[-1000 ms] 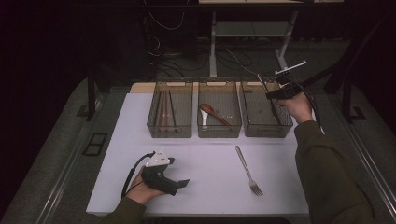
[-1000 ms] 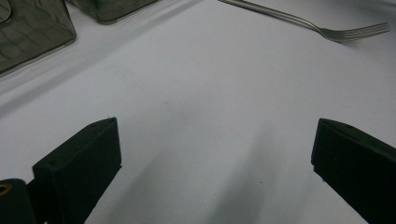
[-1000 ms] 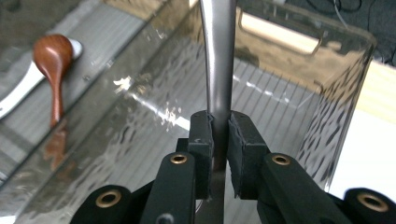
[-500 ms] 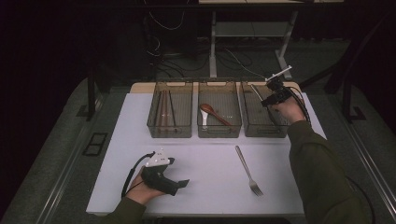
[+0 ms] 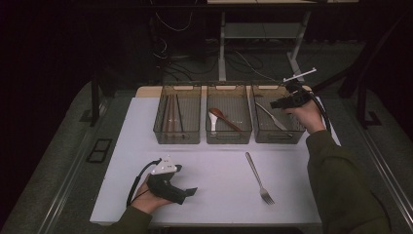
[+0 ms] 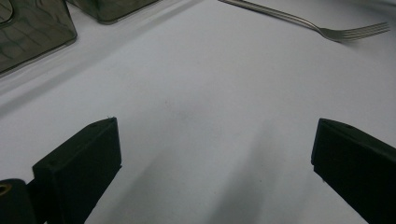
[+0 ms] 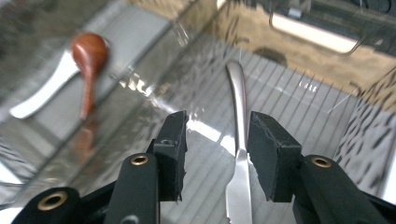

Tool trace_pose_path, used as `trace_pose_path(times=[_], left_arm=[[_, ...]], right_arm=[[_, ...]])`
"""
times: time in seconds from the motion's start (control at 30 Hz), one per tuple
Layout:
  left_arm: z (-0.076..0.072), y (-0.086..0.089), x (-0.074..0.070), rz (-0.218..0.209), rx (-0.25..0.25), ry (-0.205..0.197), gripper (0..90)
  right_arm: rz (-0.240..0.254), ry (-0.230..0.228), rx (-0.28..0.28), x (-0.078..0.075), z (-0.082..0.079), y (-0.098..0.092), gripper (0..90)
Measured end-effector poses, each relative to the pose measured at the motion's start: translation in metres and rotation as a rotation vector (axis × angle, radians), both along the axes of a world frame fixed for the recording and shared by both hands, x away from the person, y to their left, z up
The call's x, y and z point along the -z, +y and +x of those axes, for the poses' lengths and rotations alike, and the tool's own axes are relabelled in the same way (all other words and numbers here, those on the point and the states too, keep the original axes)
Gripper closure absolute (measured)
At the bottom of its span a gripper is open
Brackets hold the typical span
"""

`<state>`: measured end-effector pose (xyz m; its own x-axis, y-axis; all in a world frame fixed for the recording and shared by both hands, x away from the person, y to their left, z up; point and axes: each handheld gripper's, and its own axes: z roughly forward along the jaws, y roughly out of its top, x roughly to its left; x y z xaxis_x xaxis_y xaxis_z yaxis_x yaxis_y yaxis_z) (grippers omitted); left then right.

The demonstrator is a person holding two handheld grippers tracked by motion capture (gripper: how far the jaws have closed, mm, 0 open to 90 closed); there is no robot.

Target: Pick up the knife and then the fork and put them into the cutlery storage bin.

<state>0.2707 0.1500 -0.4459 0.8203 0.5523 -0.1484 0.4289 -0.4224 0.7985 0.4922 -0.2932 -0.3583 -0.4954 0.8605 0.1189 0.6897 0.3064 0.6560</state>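
Observation:
My right gripper [image 5: 274,104] hovers over the right-hand smoked plastic bin [image 5: 297,130]. Its jaws [image 7: 217,128] have just been opening and stand apart. A silver utensil [image 7: 237,93] lies on the bin's ribbed floor between them, near the right pad, with neither pad pressing on it. The same utensil [image 5: 272,118] lies slanted in that bin in the high view. My left gripper [image 5: 191,192] rests on the white table at the front left, jaws [image 6: 215,140] wide apart with nothing between them. A steel fork [image 5: 258,177] lies on the table, seen ahead of the left jaws as fork [image 6: 322,29].
The middle bin [image 5: 229,138] holds a wooden spoon [image 5: 225,117] and a white spoon [image 5: 213,121]. The left bin [image 5: 177,138] holds chopsticks [image 5: 170,114]. The white table [image 5: 214,161] ends near the left hand. Dark floor, cables and a desk frame lie behind the bins.
The right gripper's jaws have opened, and the silver utensil now lies loose in the right bin. The right hand shifted slightly over that bin. The left gripper stayed put.

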Motion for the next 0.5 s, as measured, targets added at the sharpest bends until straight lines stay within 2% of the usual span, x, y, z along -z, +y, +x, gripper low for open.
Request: trace_pose_path(times=[0.1,0.2,0.33,0.5], left_arm=[[0.0,0.0,0.0,0.002,0.001,-0.001,0.8],[0.0,0.0,0.0,0.003,0.002,-0.002,0.8],[-0.001,-0.001,-0.001,0.002,0.0,-0.002,0.8],[0.0,-0.001,0.0,0.007,0.001,-0.002,0.8]], right_arm=[[0.053,-0.036,-0.008,-0.01,-0.014,-0.004,57.4],[0.066,-0.069,-0.023,-0.017,-0.031,-0.007,59.3],[0.073,-0.099,-0.053,-0.021,-0.052,-0.009,68.4],[0.072,-0.1,-0.115,-0.017,-0.079,-0.007,80.6]])
